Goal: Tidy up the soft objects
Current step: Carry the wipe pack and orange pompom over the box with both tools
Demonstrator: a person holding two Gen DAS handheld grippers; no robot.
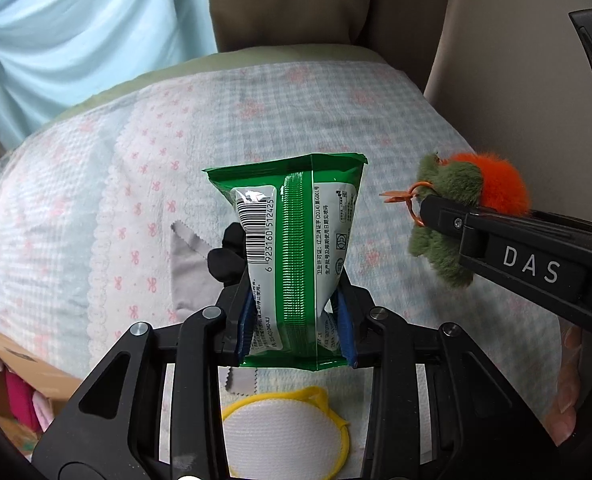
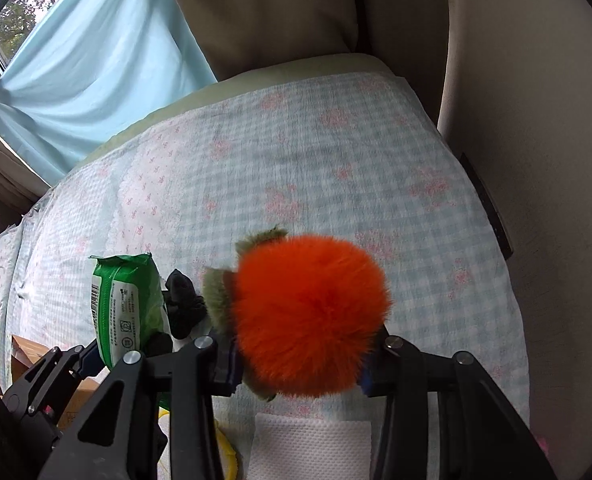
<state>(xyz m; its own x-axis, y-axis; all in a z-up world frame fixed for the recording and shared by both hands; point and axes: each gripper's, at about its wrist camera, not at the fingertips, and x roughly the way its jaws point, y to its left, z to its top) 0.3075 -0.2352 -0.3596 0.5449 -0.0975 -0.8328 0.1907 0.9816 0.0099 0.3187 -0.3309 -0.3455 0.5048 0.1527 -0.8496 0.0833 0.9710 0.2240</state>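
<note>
Currently: carry stage, both items lifted clear of the bed (image 2: pixel 336 168), neither yet set down.

Item 1. Green wipes packet (image 1: pixel 296 256). Held upright by the left tongs (image 1: pixel 296 332), whose blue-padded jaws are closed onto its lower part, pinching the film inward so the packet waists between them. Glossy green wrapper, white printed panels, barcode on the left panel, crimped seal at top. Sits above the bed cover, in front of a black fabric item (image 1: pixel 227 256) and a grey cloth (image 1: pixel 187 264) lying on the cover.

Item 2. Plush toy (image 2: pixel 308 320), orange fluffy ball with olive-green furry parts at its left side and an orange ring with tag visible in the left view. Held by the right tongs (image 2: pixel 300 376), jaws closed against the fur at both sides; pile compresses readily. Held just right of the packet, apart from it.

Also present: round white pad with yellow rim (image 1: pixel 283 436) below the left tongs; white paper towel (image 2: pixel 312 448) below the right tongs; cardboard box (image 2: pixel 27 352) at the bed's left edge.

Next move, by judgement: each item needs a destination. The box is a likely one, though that cannot be confirmed. Placement calls for lowering before release, since the packet is slippery and the plush is light and could cling to the pads.
</note>
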